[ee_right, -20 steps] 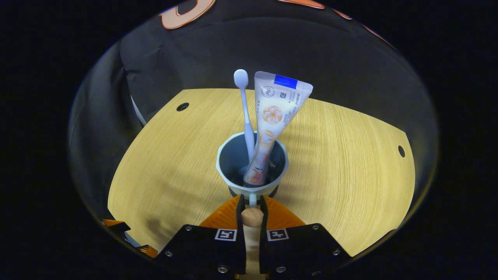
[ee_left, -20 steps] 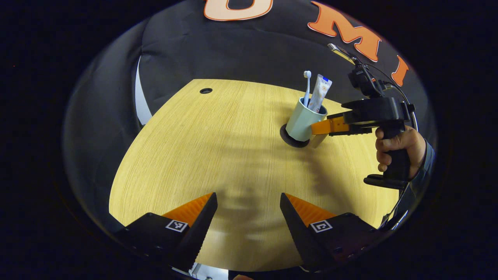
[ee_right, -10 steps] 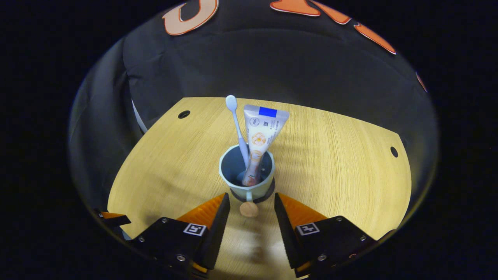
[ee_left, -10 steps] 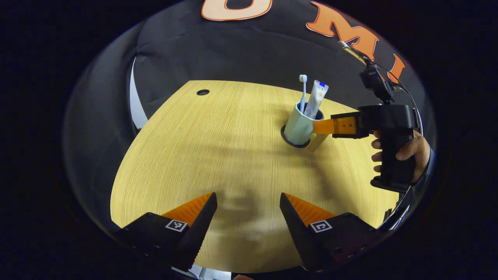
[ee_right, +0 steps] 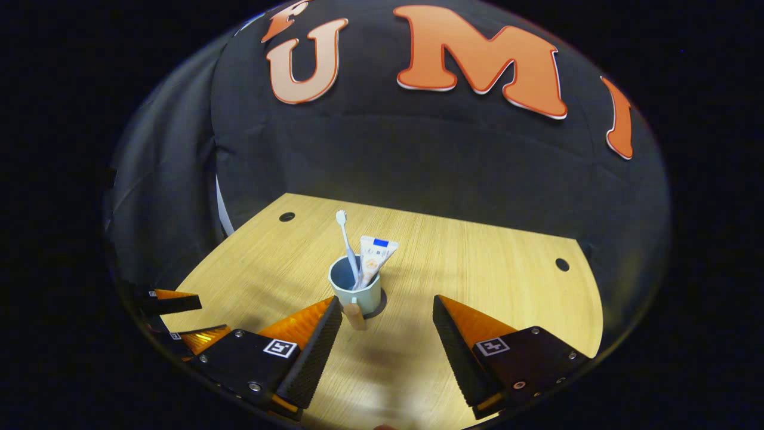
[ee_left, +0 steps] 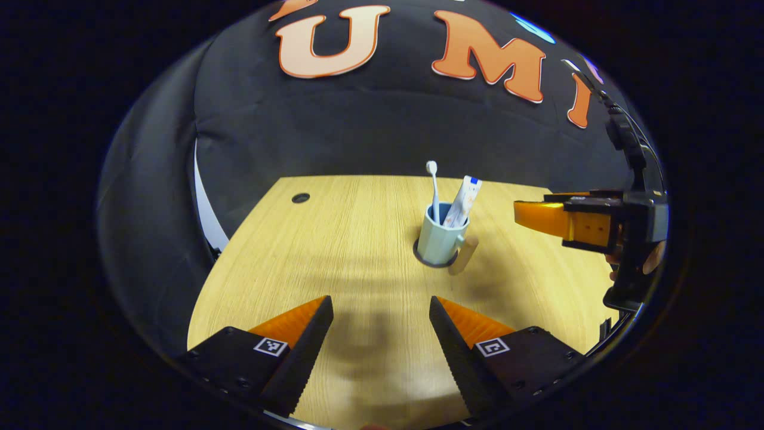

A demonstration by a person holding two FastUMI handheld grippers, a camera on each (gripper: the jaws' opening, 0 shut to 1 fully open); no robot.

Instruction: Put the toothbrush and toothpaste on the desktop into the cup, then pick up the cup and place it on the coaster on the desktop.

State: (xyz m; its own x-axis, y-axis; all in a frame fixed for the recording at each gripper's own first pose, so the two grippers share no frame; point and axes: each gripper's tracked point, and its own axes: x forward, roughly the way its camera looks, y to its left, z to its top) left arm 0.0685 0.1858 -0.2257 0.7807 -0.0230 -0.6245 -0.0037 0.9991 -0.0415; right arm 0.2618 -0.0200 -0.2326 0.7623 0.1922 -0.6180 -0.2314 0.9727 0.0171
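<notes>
In the left gripper view, the left tool is hanging low over the near part of the wooden table, its two fingers spread wide apart and holding nothing. Farther out, near the middle of the table, the pale blue cup is standing upright on the dark round coaster, with its wooden handle sticking out to the side. The toothbrush and the toothpaste are both standing in the cup, leaning a little apart from each other. To the side, the right tool is hovering well apart from the cup, gripped by a hand mostly hidden behind it.

In the right gripper view, the right tool is sitting released, fingers wide open and empty, with the cup just beyond its fingertips, not touching them. The left tool's orange fingers are showing at the table's near edge
</notes>
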